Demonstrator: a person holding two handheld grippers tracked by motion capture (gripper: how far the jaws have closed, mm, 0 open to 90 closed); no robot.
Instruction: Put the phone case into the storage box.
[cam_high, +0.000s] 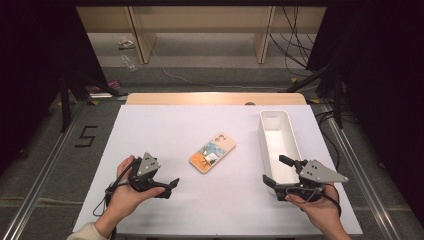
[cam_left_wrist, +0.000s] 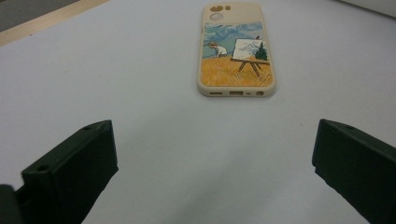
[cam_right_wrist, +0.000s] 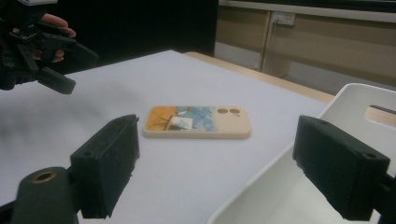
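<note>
Even overhead light fell on the white table (cam_high: 165, 200), which stayed bright while the surroundings sank into darkness. Shadows were faint and soft. Both gripper views looked slightly grainy, their near black jaws blurred, with mild glare on the phone case (cam_left_wrist: 236, 49).

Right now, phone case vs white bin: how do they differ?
The phone case is flat, cream with a painted scene, lying askew mid-table; the white bin is a plain, tall-walled, longer box, empty, lying lengthwise near the table's right edge. Both rest on the white table, untouched.
</note>
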